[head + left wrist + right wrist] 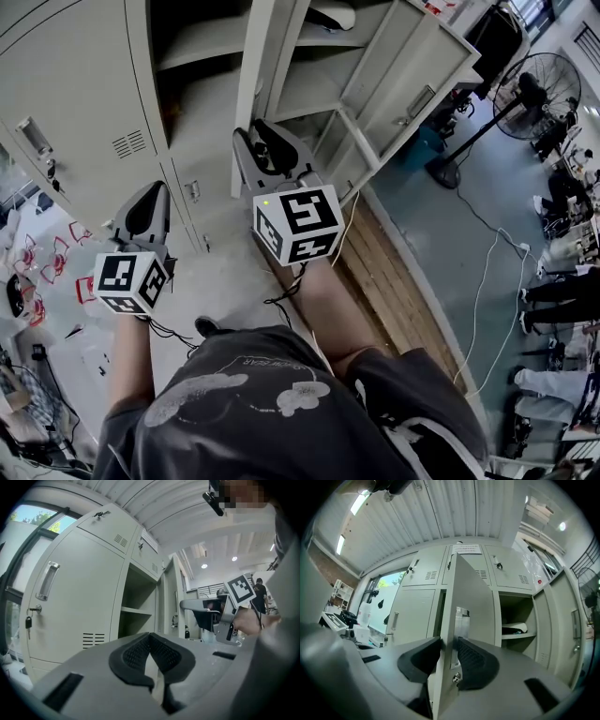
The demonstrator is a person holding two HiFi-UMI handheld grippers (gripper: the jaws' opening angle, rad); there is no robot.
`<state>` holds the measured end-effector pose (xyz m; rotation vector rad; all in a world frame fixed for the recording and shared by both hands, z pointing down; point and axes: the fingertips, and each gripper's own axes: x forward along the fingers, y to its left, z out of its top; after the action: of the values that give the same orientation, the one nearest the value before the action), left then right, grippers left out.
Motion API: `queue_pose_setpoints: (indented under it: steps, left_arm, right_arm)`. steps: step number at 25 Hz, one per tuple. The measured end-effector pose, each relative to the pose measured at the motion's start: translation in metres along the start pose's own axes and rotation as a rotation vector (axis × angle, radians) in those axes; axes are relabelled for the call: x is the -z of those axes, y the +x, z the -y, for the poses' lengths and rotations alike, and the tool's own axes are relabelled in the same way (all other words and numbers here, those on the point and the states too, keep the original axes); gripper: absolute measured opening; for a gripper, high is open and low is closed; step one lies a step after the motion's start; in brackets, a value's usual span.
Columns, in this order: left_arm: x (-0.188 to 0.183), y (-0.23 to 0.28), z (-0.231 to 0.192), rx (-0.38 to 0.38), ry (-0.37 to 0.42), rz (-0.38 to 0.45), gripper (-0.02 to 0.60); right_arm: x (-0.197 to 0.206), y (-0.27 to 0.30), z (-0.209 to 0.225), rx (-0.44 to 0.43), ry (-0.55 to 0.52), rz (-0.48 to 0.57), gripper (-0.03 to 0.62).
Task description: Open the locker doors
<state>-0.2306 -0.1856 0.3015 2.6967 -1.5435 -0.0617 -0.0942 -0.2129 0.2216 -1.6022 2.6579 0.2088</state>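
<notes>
The lockers are being faced by a person with tongs in each hand. A door in the middle of the lockers is being gripped on its free edge by the right tongs. The two pads are being pressed on it, one on each side, just beside its metal handle plate. This door is standing swung out from the lockers, edge-on toward the person. A small lock is showing on the door under the plate.

The left tongs are being held clenched with nothing between them. They are being pointed at the left part of the lockers, apart from it, and nothing is being touched by them. A tall door is sitting shut there, with a handle on it and a key hanging under the handle.

At the right part of the lockers more doors are standing open. A shelf is being shown inside, and something white is lying on it; what it is cannot be told. Small doors along the top of the lockers are sitting shut.
</notes>
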Motion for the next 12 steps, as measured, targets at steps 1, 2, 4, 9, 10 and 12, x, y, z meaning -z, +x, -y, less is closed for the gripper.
queue_pose_setpoints:
  steps: [1,2,4,9,10,12]
  left_arm:
    - [0.000,0.001,0.002,0.003,0.000,0.001,0.009]
    - [0.000,0.001,0.004,0.007,0.001,0.002,0.009]
    - [0.000,0.002,0.008,0.013,0.002,0.001,0.009]
    - [0.002,-0.002,0.018,0.024,0.005,-0.007,0.009]
    - [0.002,-0.003,0.020,0.026,0.006,-0.008,0.009]
    - [0.002,-0.005,0.024,0.031,0.009,-0.008,0.009]
  right_arm:
    - [0.000,-0.002,0.001,0.004,-0.004,0.000,0.132]
    - [0.000,-0.005,0.003,0.008,-0.008,0.000,0.127]
    - [-0.001,-0.010,0.006,0.019,-0.016,0.000,0.120]
    - [-0.001,-0.025,0.017,0.051,-0.013,-0.001,0.100]
    - [-0.001,-0.028,0.020,0.058,-0.010,0.000,0.096]
    - [-0.001,-0.033,0.025,0.073,-0.006,0.001,0.092]
